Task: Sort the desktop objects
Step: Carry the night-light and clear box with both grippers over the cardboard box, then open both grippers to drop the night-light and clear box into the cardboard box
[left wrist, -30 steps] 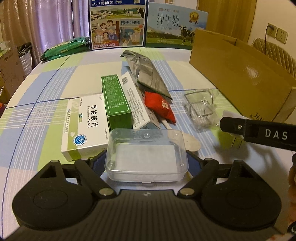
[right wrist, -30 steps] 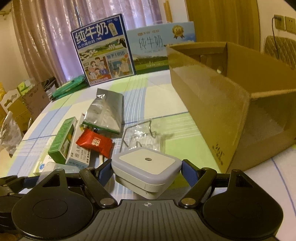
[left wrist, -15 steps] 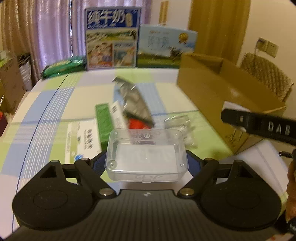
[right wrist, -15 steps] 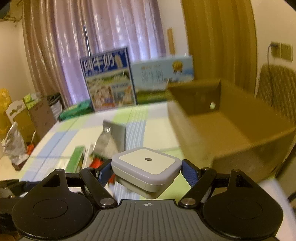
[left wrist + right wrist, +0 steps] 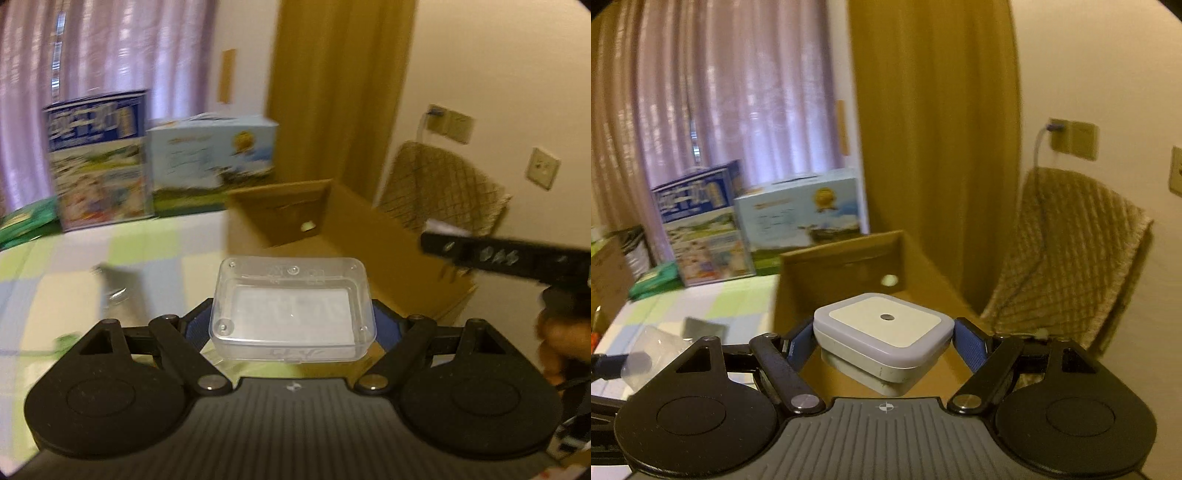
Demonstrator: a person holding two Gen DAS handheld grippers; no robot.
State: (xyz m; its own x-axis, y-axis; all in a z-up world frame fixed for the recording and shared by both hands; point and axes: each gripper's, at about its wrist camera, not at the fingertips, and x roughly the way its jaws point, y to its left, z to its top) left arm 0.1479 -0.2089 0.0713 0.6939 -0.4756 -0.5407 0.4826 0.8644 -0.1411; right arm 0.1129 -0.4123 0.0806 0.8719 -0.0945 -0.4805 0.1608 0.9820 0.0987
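Cardboard box (image 5: pixel 846 273) stands open on the right of the desk (image 5: pixel 147 254), beyond both grippers. The left gripper (image 5: pixel 291 328) has its fingers clamped on a clear plastic case (image 5: pixel 291 306), held above the desk near the box's left wall. The right gripper (image 5: pixel 882 343) grips a white square device (image 5: pixel 882 332) over the box's opening. Two milk cartons (image 5: pixel 757 236) stand far left; a chair (image 5: pixel 1071 251) sits far right.

Motion blur smears the print on the two milk cartons (image 5: pixel 99 158) past reading, and the lettering on the black bar (image 5: pixel 506 254) of the other gripper is likewise illegible. The cardboard box (image 5: pixel 849 266) has its floor largely hidden behind the white square device (image 5: pixel 882 332). The hand (image 5: pixel 561 339) is cut off by the right edge.
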